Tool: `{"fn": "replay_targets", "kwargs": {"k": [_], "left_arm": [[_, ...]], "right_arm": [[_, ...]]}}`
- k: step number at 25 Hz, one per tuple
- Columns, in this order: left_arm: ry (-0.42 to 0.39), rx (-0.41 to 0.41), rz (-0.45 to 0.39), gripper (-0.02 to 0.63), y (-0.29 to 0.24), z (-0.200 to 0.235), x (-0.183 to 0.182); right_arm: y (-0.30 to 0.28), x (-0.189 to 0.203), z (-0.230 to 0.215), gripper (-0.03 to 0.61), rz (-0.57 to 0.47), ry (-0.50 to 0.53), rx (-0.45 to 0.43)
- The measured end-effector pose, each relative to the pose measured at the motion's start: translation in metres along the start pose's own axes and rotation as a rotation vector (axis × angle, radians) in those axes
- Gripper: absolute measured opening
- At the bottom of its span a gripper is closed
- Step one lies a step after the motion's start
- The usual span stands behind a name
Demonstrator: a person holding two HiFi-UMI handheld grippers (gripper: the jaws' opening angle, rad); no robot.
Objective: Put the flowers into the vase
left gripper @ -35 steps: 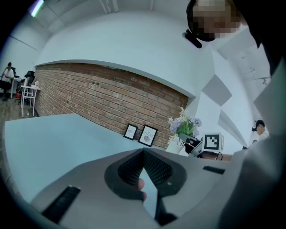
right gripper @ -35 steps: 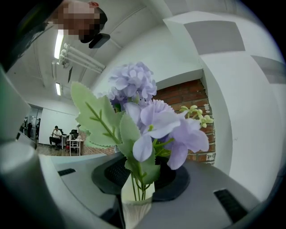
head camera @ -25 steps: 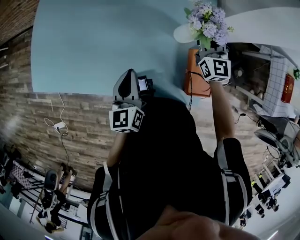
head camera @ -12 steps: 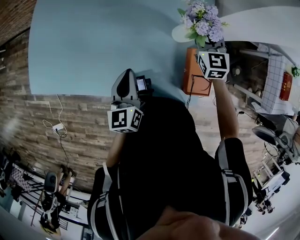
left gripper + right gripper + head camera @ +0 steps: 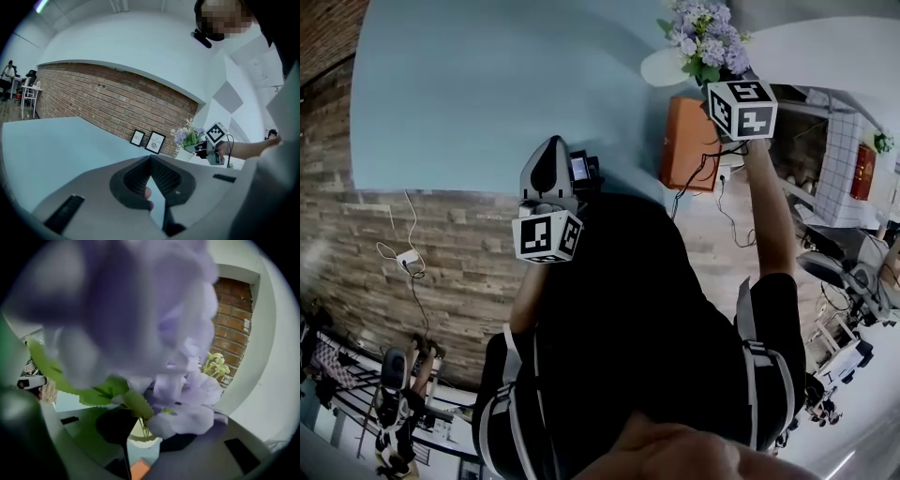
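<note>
Flowers [image 5: 705,36], a bunch of pale purple blooms with serrated green leaves, are held just over the vase [image 5: 660,67]. In the right gripper view the thin green stems run down towards the vase's pale round mouth. Whether their ends are already inside it cannot be told, because petals fill most of that view.

The right gripper [image 5: 720,88] comes at the vase from the person's side, its marker cube uppermost. Its jaws are clamped on the flowers below the leaves, with a dark pad on either side of the stems.

The vase is white and stands on the light blue table [image 5: 487,84]. In the left gripper view the blooms appear directly above it, with the right gripper touching them from the right.

The left gripper [image 5: 150,159] is well apart from the vase, over the table and nearer the person's body. Its jaws are together at the tips and nothing is between them.

Two framed pictures [image 5: 146,140] lean against the brick wall [image 5: 93,98], just to the left of the vase as the left gripper view shows it.

An orange object [image 5: 689,141] lies beside the vase in the head view, on the side nearer the person and partly behind the right gripper's cable.
</note>
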State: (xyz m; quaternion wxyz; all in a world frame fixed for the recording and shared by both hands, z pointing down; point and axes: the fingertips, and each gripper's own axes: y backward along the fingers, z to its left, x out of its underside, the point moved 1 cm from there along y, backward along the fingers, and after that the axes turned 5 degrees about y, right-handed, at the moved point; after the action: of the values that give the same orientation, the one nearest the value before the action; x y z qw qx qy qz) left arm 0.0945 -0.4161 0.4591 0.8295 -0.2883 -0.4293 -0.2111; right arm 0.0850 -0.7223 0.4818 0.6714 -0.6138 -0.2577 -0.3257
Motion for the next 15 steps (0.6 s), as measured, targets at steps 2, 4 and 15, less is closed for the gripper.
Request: {"fn": "replay_targets", "kwargs": {"k": [2, 4, 15], "left_arm": [[0.004, -0.002, -0.002, 0.044, 0.002, 0.003, 0.0], [0.006, -0.003, -0.001, 0.044, 0.003, 0.006, 0.0], [0.016, 0.009, -0.001, 0.044, 0.005, 0.014, -0.002]], "right_arm": [[0.001, 0.001, 0.002, 0.132, 0.043, 0.003, -0.026], [0.002, 0.001, 0.002, 0.132, 0.074, -0.003, -0.045], [0.006, -0.003, 0.004, 0.141, 0.162, -0.038, -0.141]]}}
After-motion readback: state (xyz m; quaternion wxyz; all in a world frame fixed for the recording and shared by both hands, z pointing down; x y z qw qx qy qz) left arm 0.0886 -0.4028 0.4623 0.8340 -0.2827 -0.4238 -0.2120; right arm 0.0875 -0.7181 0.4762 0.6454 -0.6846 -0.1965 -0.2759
